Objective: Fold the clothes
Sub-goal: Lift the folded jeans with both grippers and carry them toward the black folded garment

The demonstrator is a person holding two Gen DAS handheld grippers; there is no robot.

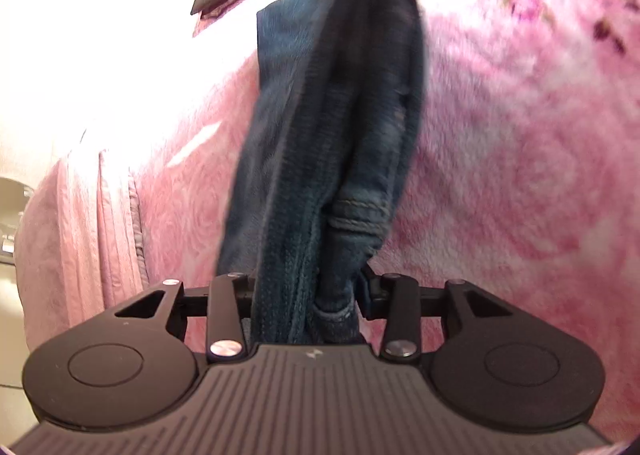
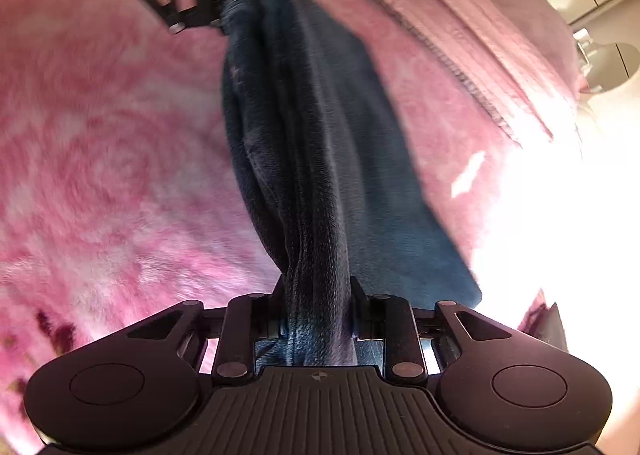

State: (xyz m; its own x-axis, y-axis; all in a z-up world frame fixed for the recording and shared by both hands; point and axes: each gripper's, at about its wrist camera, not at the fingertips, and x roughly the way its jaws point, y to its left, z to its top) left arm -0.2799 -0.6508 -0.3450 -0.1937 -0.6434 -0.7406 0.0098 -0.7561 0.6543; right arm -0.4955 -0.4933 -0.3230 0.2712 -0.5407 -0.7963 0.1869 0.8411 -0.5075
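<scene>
Jeans (image 1: 332, 159) bunched between my left gripper (image 1: 306, 295) and right gripper (image 2: 318, 319), both clamped on them, stretched taut over pink blanket (image 1: 520, 175).

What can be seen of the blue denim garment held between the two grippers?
The denim garment is dark blue, jeans-like fabric with stitched seams, bunched lengthwise into a thick rope. The left gripper clamps one end and the right gripper the other, so it spans between them above the pink fleece blanket. One flat panel hangs loose alongside.
</scene>
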